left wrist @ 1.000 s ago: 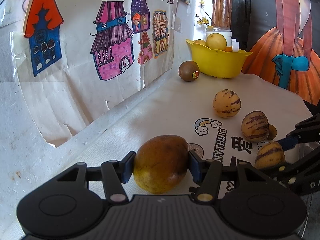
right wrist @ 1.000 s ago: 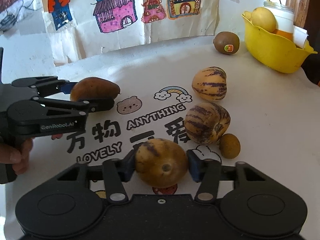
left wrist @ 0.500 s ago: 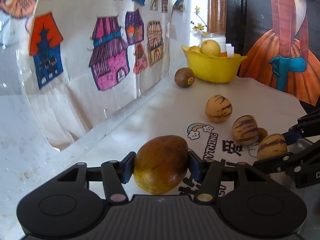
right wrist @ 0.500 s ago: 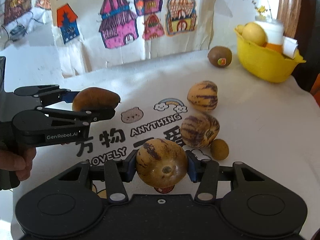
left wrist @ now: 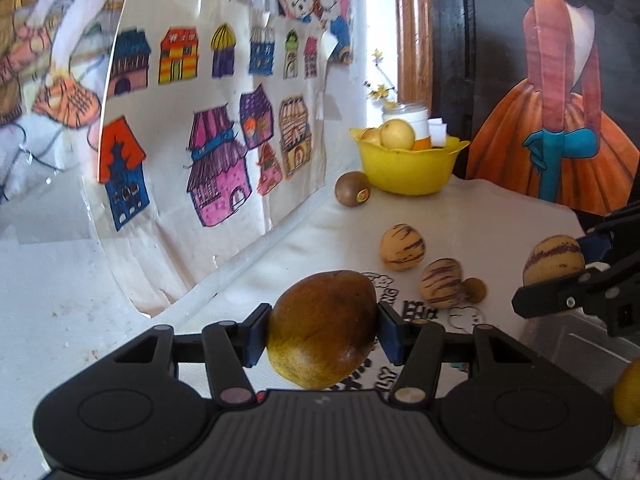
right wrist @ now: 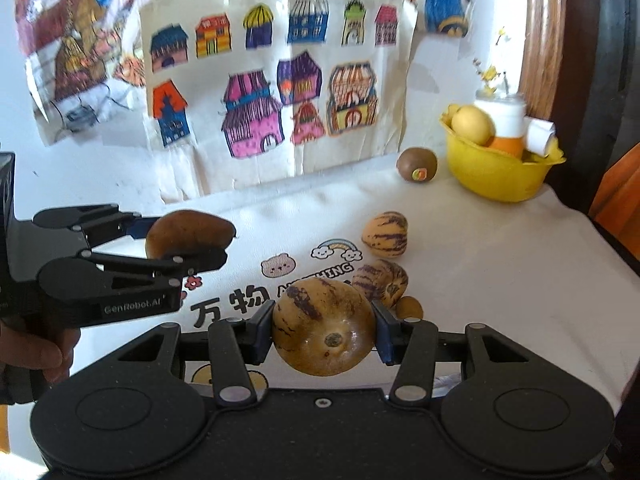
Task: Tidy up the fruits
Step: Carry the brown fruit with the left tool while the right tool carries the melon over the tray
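Note:
My left gripper [left wrist: 323,330] is shut on a brown mango [left wrist: 322,326] and holds it above the table; the mango also shows in the right wrist view [right wrist: 188,232]. My right gripper [right wrist: 323,330] is shut on a yellow purple-striped melon [right wrist: 324,326], lifted off the cloth; the melon also shows in the left wrist view [left wrist: 554,260]. Two more striped melons [right wrist: 385,234] [right wrist: 382,282] and a small brown fruit [right wrist: 409,307] lie on the cloth. A kiwi [right wrist: 417,164] lies beside a yellow bowl [right wrist: 496,178] holding yellow fruit.
A white printed cloth [right wrist: 480,264] covers the table. A paper of coloured house drawings [right wrist: 276,116] hangs on the wall behind. A white jar [right wrist: 505,118] stands behind the bowl. A dark painted panel [left wrist: 560,80] closes the right side.
Both grippers have risen with their fruit, and the table and bowl now look lower and farther away. The striped melon has come off the cloth.

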{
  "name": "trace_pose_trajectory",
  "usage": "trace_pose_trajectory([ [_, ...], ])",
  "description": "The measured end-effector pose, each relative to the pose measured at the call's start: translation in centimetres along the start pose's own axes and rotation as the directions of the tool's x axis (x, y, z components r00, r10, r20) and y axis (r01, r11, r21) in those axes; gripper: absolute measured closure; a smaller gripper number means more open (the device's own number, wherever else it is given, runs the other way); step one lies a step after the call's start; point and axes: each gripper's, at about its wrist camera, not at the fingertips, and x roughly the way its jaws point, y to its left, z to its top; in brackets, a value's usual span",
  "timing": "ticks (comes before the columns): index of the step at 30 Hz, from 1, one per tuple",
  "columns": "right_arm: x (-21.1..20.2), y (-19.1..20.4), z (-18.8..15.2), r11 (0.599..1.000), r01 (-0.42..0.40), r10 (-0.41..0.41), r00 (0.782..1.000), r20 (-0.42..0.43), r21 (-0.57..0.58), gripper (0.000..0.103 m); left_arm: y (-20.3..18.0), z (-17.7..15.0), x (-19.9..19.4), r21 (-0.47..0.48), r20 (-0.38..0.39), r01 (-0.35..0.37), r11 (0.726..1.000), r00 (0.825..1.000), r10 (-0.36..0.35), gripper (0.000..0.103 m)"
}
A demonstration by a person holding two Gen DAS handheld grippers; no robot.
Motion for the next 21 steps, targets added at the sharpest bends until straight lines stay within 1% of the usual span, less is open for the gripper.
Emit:
trace_pose_trajectory([
  [11, -6.7, 0.0, -0.8, 0.999, 0.030, -0.031, 0.997, 0.077, 0.010, 0.052, -3.5, 0.6, -5.0, 0.019, 0.051, 0.014, 1.000, 0.999, -0.015, 0.043],
  [21, -12.3, -0.6, -2.7, 0.998, 0.052, -0.056, 0.989, 0.137, 0.038, 0.052, -7.1, 0.9, -9.1, 0.043, 0.087, 0.037, 0.998, 0.995, -0.041, 0.043],
])
